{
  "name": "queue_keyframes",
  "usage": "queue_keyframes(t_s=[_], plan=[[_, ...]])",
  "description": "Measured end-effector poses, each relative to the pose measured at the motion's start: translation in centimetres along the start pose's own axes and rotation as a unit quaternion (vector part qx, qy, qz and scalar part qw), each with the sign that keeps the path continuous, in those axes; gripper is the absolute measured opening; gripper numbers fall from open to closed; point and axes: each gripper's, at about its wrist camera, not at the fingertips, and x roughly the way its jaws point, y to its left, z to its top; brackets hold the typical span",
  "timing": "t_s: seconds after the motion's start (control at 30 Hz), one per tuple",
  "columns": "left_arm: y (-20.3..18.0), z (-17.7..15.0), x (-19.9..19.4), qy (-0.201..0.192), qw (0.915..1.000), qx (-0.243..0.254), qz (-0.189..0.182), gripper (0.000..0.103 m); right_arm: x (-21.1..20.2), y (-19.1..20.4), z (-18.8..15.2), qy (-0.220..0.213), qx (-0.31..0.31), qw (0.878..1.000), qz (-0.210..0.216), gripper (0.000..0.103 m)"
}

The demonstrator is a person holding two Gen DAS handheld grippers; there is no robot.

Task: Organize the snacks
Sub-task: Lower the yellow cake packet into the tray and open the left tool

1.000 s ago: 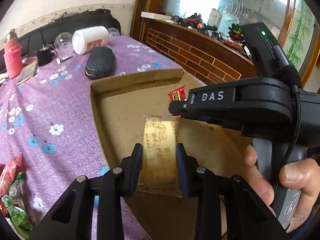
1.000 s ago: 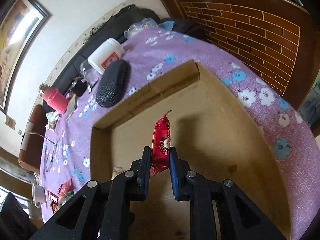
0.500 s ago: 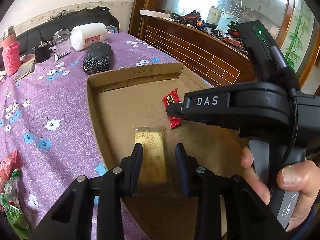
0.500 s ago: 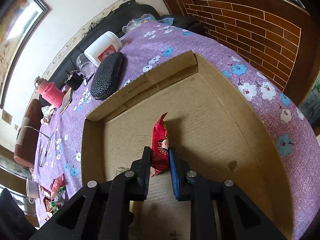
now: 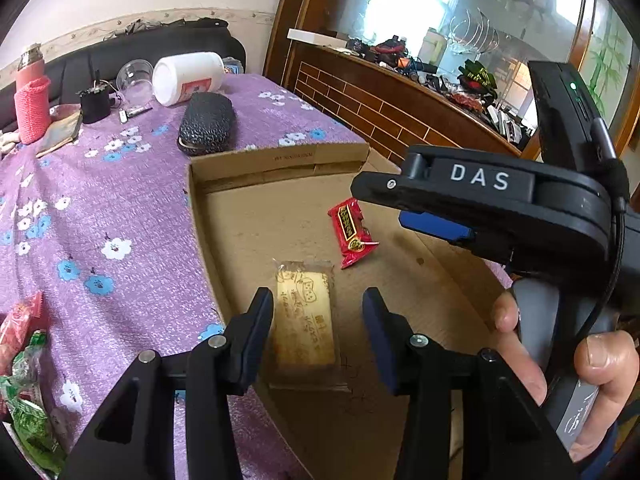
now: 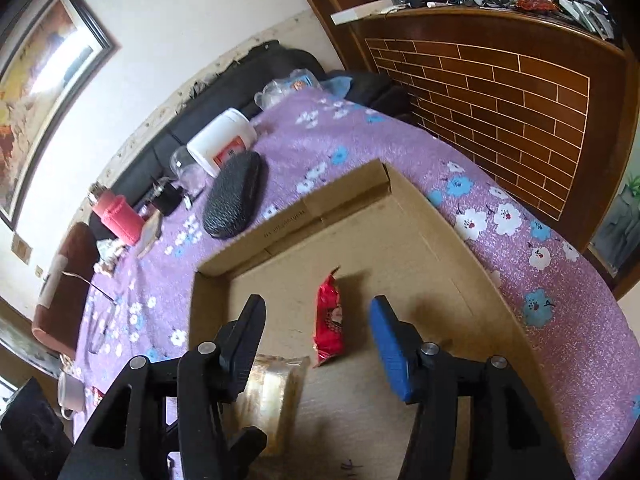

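Observation:
A shallow cardboard box (image 5: 280, 160) (image 6: 344, 188) lies on the purple flowered tablecloth. Inside it lie a clear-wrapped yellow cake bar (image 5: 306, 320) (image 6: 276, 392) and a red snack packet (image 5: 350, 232) (image 6: 330, 320). My left gripper (image 5: 318, 328) is open and empty, just above the yellow bar. My right gripper (image 6: 316, 332) is open and empty, above the red packet; its body (image 5: 480, 200) shows in the left wrist view, at the right. More snack packets, red and green (image 5: 20, 360), lie on the cloth at the left edge.
Beyond the box stand a black textured case (image 5: 206, 124) (image 6: 234, 200), a white jar on its side (image 5: 188, 76) (image 6: 222, 142), a clear cup (image 5: 134, 78), a small black pot (image 5: 94, 102) and a pink-sleeved bottle (image 5: 30, 100) (image 6: 116, 216). A brick-patterned wooden counter (image 6: 500, 92) flanks the right.
Both grippers have opened. The left let the yellow bar go onto the box floor and the right let the red packet go; both now sit higher above the box.

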Motion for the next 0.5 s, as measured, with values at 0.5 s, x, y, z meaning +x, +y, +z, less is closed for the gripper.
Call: queue_keyframes(t_s=[0.5], plan=[[-0.5,-0.2,-5.9,-0.017,0.9996,-0.018,0.012,0.045,-2.7,-0.1,0.6,-0.086,0.002,0.996,0.016,0.058]])
